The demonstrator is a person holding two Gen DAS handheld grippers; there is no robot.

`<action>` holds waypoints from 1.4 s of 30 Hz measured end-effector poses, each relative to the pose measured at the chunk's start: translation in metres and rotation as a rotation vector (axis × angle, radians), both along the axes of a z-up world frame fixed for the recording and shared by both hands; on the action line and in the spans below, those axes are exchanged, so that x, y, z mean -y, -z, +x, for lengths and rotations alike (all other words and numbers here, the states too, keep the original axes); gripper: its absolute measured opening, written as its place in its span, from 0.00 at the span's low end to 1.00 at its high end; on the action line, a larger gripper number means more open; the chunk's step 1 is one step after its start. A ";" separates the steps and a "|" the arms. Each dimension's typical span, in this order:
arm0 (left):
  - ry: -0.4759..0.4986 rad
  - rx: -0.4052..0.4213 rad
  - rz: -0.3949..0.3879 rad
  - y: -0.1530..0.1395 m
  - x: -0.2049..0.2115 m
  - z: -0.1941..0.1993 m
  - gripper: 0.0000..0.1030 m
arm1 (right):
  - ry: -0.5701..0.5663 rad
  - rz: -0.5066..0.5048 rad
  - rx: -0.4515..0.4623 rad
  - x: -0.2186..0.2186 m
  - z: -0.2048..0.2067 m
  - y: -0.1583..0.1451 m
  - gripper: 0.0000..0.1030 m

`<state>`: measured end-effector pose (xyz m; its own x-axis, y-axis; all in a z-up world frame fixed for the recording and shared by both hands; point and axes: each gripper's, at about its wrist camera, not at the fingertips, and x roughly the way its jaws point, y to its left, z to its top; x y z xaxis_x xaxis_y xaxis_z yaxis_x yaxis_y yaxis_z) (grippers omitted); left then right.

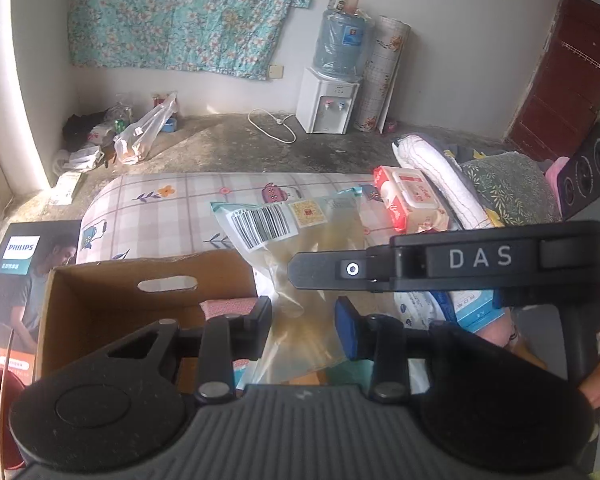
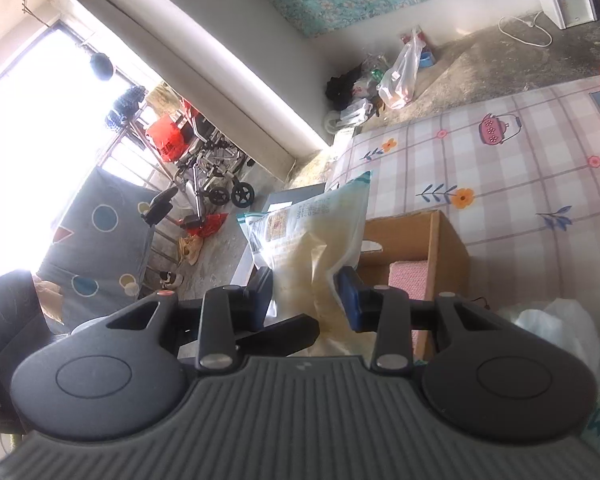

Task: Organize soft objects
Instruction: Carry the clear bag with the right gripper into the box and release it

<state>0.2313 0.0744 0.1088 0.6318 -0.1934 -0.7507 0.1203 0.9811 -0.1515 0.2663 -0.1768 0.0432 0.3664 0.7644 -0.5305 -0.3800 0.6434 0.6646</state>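
A clear plastic bag with a barcode label and pale yellow soft contents hangs above the bed, held at two places. My left gripper is shut on its lower part, pads pressing from both sides. My right gripper is shut on the same bag. One black finger of the right gripper crosses the bag in the left wrist view. An open cardboard box sits just left of the bag, with a pink soft item inside. In the right wrist view the box lies to the right.
The bed has a plaid flower-print sheet. A red wet-wipes pack and folded towels and cushions lie at its right. A Philips carton stands left of the box. A water dispenser and floor clutter are behind.
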 end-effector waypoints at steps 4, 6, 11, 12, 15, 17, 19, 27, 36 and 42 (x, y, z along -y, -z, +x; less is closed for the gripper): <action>-0.086 -0.081 -0.012 0.034 -0.051 -0.002 0.35 | -0.033 -0.041 -0.093 -0.062 -0.009 0.029 0.35; -0.109 -0.109 -0.014 0.049 -0.066 0.004 0.35 | -0.032 -0.059 -0.136 -0.085 -0.006 0.046 0.35; -0.142 -0.173 -0.010 0.085 -0.094 0.022 0.35 | 0.004 -0.084 -0.217 -0.118 0.011 0.086 0.36; -0.146 -0.182 -0.011 0.091 -0.097 0.026 0.35 | 0.015 -0.084 -0.234 -0.121 0.018 0.094 0.37; -0.157 -0.220 0.008 0.109 -0.103 0.040 0.36 | 0.020 -0.099 -0.260 -0.134 0.032 0.112 0.40; -0.157 -0.244 0.025 0.124 -0.105 0.047 0.36 | 0.021 -0.121 -0.265 -0.140 0.038 0.122 0.41; -0.163 -0.255 0.063 0.135 -0.107 0.054 0.34 | 0.025 -0.140 -0.257 -0.143 0.044 0.129 0.41; -0.190 -0.275 0.048 0.151 -0.115 0.063 0.35 | 0.029 -0.139 -0.154 -0.131 0.042 0.105 0.41; -0.200 -0.255 0.068 0.163 -0.105 0.082 0.32 | 0.012 -0.108 -0.040 -0.102 0.025 0.068 0.42; -0.219 -0.217 0.072 0.167 -0.104 0.086 0.32 | 0.000 -0.130 -0.004 -0.092 0.014 0.064 0.42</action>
